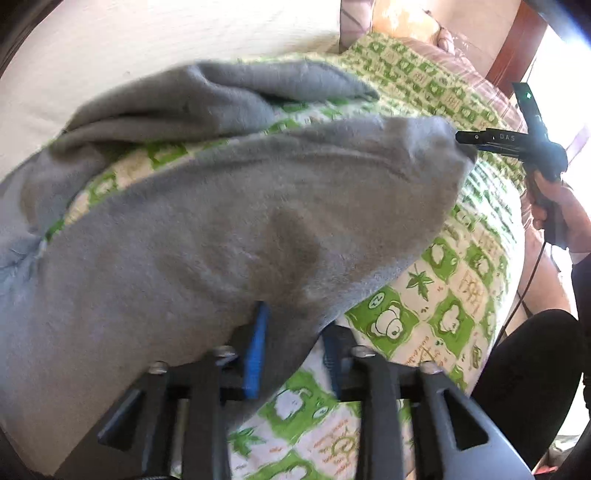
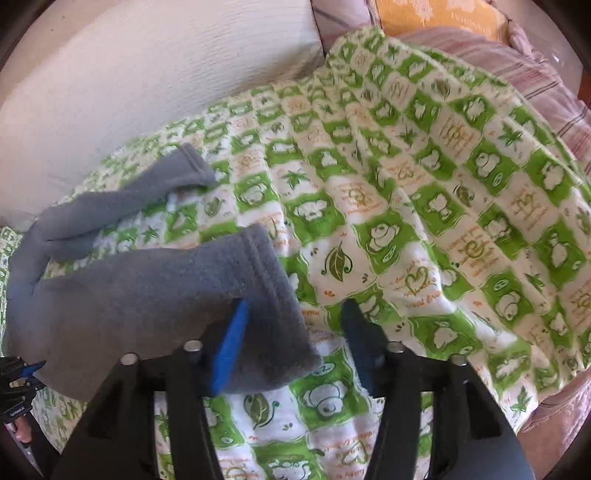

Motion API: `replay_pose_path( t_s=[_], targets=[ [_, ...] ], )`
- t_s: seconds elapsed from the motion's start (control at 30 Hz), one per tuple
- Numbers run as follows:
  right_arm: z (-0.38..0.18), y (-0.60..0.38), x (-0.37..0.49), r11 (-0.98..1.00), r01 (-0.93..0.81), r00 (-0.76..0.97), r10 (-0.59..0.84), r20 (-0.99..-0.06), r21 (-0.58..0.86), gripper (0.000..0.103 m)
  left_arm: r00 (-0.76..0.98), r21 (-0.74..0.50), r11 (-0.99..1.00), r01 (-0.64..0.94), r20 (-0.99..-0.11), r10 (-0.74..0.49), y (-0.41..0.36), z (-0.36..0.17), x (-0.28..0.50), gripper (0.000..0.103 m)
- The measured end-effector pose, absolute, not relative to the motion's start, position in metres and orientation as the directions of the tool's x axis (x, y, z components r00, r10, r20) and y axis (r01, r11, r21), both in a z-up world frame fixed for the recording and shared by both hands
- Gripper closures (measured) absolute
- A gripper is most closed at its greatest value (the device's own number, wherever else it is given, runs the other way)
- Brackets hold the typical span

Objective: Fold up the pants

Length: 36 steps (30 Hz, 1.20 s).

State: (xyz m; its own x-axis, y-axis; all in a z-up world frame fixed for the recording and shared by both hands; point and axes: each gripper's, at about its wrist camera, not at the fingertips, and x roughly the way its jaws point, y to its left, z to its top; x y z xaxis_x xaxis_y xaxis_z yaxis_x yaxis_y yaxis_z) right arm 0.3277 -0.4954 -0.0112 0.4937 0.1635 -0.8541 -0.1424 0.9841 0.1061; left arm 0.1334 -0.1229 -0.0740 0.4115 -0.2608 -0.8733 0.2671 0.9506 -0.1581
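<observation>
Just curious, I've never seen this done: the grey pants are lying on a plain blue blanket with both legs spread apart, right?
Not quite. The blanket is not plain blue: the right wrist view shows a white and green checked print with pandas and leaves. The rest holds: the grey pants lie on it with both legs spread apart.

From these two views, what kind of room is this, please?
Probably a bedroom: the grey pants lie on a bed with a green panda-print blanket, pillows sit at its head, beside a wooden headboard.
</observation>
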Motion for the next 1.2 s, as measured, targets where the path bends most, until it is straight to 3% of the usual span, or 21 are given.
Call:
replay_pose_path(
  t_s=[0.07,0.27,0.5,0.67,0.87,1.07,1.1,1.13,1.17,1.2],
  targets=[
    [0.003,-0.496,0.323,0.982,-0.15,0.536,0.18,-0.825,0.116,0.043,0.445,-0.133,0.953,0.271,-0.861,-0.247,-0.109,-0.059,0.13,0.047],
    [0.031,-0.454,0.332,0.935,-0.317,0.57,0.323,-0.755,0.161,0.041,0.505,-0.082,0.959,0.273,-0.836,-0.215,-0.082,-0.024,0.161,0.047],
    [0.022,-0.369,0.353,0.817,-0.57,0.476,0.417,-0.774,0.09,0.04,0.519,0.068,0.934,0.35,-0.845,-0.133,-0.054,-0.01,0.215,0.043],
    [0.012,-0.324,0.367,0.695,-0.711,0.462,0.346,-0.817,-0.109,0.022,0.501,0.165,0.865,0.474,-0.858,-0.111,-0.047,-0.005,0.26,0.035],
    [-0.003,-0.312,0.401,0.613,-0.774,0.406,0.289,-0.867,-0.159,0.021,0.471,0.272,0.771,0.576,-0.881,-0.04,-0.048,-0.019,0.319,0.032],
    [-0.02,-0.309,0.427,0.609,-0.78,0.375,0.269,-0.887,-0.145,0.022,0.357,0.237,0.743,0.626,-0.934,-0.003,-0.046,-0.048,0.37,0.032],
    [-0.022,-0.309,0.429,0.61,-0.782,0.364,0.275,-0.89,-0.131,0.024,0.342,0.226,0.743,0.63,-0.94,-0.005,-0.046,-0.051,0.372,0.038],
    [-0.024,-0.309,0.43,0.61,-0.785,0.346,0.287,-0.893,-0.108,0.041,0.306,0.19,0.746,0.638,-0.952,-0.019,-0.047,-0.057,0.374,0.048],
    [-0.026,-0.309,0.433,0.614,-0.784,0.326,0.291,-0.899,-0.086,0.064,0.285,0.164,0.747,0.644,-0.958,-0.035,-0.047,-0.059,0.374,0.076],
    [-0.029,-0.309,0.435,0.624,-0.778,0.308,0.288,-0.906,-0.066,0.074,0.266,0.144,0.75,0.646,-0.963,-0.044,-0.049,-0.061,0.373,0.086]
  ],
)
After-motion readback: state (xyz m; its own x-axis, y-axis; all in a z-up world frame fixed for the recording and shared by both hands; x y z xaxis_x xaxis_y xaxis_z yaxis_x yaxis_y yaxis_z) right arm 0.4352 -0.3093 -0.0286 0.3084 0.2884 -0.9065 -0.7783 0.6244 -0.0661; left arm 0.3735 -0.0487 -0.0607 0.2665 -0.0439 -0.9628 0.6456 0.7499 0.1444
